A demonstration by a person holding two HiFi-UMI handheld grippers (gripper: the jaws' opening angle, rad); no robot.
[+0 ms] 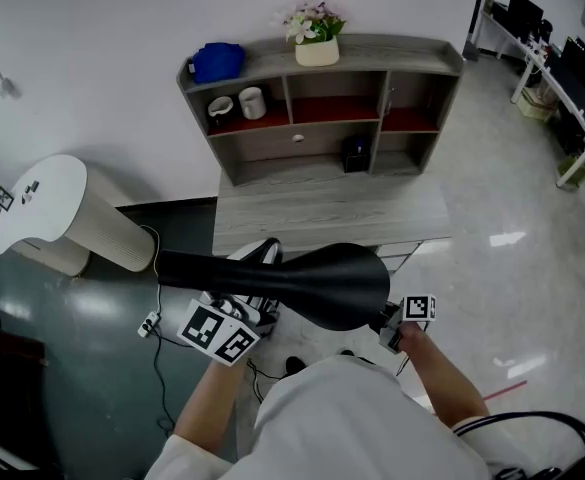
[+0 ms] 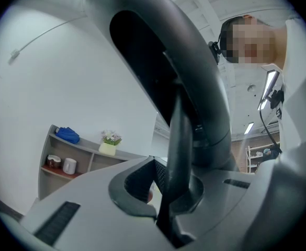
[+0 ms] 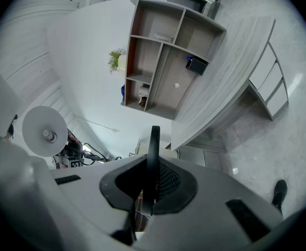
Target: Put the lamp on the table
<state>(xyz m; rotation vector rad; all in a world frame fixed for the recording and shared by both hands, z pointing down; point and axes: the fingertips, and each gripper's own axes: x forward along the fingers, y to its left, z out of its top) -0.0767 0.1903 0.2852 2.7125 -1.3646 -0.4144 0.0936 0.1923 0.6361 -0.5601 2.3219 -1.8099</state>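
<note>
I hold the lamp on its side below the grey table [image 1: 332, 213]. Its white shade [image 1: 62, 213] points left, and its black stem and round black base [image 1: 322, 283] reach toward the middle. My left gripper [image 1: 240, 316] is under the stem end of the base. It is shut on a thin black edge of the lamp [image 2: 176, 150]. My right gripper [image 1: 392, 326] is at the base's right rim and shut on that black rim [image 3: 153, 161]. The shade [image 3: 44, 131] also shows at the left of the right gripper view.
A shelf unit [image 1: 322, 98] stands at the back of the table, bearing a flower pot [image 1: 316, 38], a blue cloth [image 1: 217, 61], cups [image 1: 252, 101] and a small black box [image 1: 355, 153]. A cable [image 1: 157, 358] lies on the dark floor at left. More desks [image 1: 572, 88] stand far right.
</note>
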